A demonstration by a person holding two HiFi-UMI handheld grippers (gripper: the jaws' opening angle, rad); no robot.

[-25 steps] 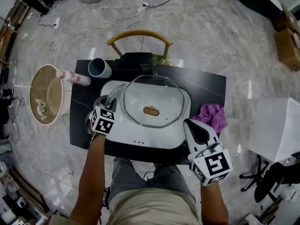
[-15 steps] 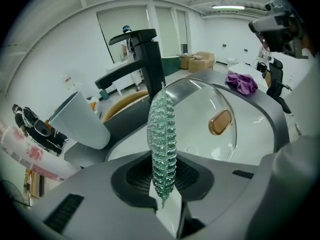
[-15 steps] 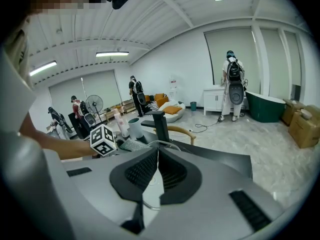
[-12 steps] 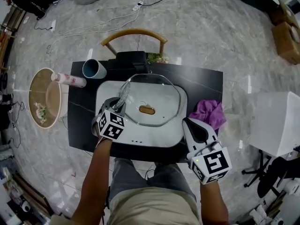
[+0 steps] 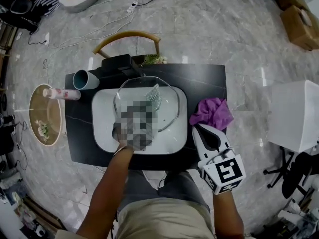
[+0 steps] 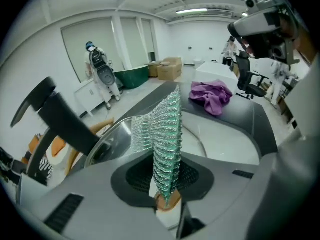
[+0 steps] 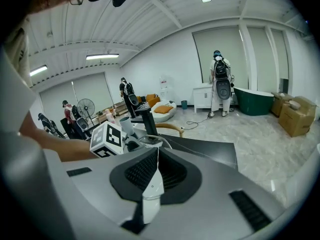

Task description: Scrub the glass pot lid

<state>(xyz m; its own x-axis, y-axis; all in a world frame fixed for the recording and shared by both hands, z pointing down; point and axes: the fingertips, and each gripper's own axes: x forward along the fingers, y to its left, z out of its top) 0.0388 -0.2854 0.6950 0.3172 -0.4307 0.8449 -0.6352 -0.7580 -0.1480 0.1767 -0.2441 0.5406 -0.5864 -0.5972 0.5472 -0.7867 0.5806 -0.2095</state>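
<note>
Marble-grey floor tiles run under a matte black rectangular table [image 5: 209,83]. Nearest its front edge, the right gripper [image 5: 200,130] hangs over the right side. Its white jaws are pressed together with nothing between them, and its marker cube faces the person. Just beyond the tips lies a crumpled purple cloth [image 5: 213,112], soft and bunched, on the bare tabletop beside a glossy white rounded tray [image 5: 99,118].

Inside the tray sits the round clear glass pot lid [image 5: 170,98], metal-rimmed and filling most of the basin. The left gripper [image 6: 167,200] is over the lid, its jaws clamped on a silvery-green knitted mesh scrubber [image 6: 165,134]. The scrubber fans out from the tips in shiny ridged folds above the glass; I cannot tell whether it touches. The person's left forearm [image 5: 112,183] reaches in across the tray's front edge and covers part of it.

Farther back, at the table's left corner, a teal cup [image 5: 82,78] lies on its side. A black boxy device [image 5: 119,63] sits next to it against the far edge. A pink-patterned cylindrical bottle [image 5: 62,93] lies at the table's left edge, over the rim of a round wooden side table [image 5: 44,114]. Behind the table stands a curved-back wooden chair [image 5: 127,36], and a white cabinet [image 5: 294,116] stands well apart to the right. Across the hall, a person in white [image 7: 221,84] stands beside a dark green tub [image 7: 255,106].
</note>
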